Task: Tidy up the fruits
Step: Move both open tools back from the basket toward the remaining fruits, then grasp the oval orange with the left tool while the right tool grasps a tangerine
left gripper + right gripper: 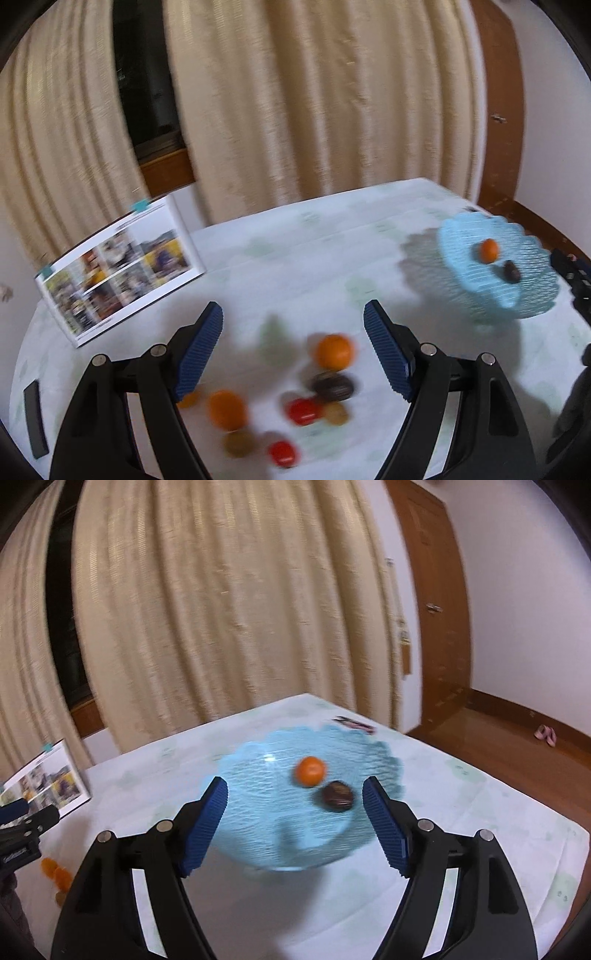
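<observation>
My left gripper (293, 306) is open above a loose cluster of fruit on the white table (295, 258): two oranges (334, 350) (227, 410), a dark fruit (332, 386), two red ones (303, 411) (282, 453) and brownish ones (239, 443). Nothing sits between its fingers. My right gripper (295, 781) is open and empty over the light blue bowl (258, 794), which holds an orange (310, 771) and a dark fruit (337, 795). The left wrist view has the bowl (465, 288) at the right. Both views are blurred.
An open picture book (118, 273) stands at the table's back left. A black flat object (35, 421) lies near the left edge. A small dark item (354, 723) lies behind the bowl. Cream curtains hang behind; a wooden door and floor are to the right.
</observation>
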A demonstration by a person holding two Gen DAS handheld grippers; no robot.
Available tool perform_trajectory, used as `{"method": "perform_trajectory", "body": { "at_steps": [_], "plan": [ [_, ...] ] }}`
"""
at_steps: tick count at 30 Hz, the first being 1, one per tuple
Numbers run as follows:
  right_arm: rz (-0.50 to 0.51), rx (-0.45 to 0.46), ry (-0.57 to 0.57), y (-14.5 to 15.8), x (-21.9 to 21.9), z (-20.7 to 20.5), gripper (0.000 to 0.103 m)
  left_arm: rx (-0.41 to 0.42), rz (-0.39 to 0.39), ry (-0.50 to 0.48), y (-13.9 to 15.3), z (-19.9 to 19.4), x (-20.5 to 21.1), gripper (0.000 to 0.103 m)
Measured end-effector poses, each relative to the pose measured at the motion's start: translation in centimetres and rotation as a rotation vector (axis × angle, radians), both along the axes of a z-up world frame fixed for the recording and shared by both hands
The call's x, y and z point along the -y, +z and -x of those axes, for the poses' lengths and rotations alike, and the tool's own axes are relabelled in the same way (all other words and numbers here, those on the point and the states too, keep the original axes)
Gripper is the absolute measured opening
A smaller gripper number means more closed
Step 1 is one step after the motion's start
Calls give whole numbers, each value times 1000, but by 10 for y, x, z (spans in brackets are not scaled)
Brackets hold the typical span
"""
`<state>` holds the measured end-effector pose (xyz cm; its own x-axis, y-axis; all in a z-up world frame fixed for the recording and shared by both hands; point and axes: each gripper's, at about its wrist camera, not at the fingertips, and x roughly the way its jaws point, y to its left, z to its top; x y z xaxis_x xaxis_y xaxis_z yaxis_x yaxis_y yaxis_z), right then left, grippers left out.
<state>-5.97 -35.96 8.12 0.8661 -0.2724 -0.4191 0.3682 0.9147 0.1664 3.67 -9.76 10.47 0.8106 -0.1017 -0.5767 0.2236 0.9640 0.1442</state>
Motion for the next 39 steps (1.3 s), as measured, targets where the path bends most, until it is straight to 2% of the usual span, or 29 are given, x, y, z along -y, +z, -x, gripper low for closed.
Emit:
{"method": "perform_trajectory", "body": {
  "at_steps": [11, 15, 22, 39],
  "plan": [
    [16, -110, 199, -16, -67, -25, 81, -85, 18, 229, -29, -18, -107, 78],
    [20, -150, 251, -25, -84, -32, 81, -140, 47, 259, -47, -25, -129, 78],
    [40, -211, 323, -38, -109, -39, 80, -217, 82, 251, -72, -36, -139, 72],
    [7, -265, 406, -43, -128, -60, 80, -224, 155, 158, -80, -41, -135, 67]
  ]
}}
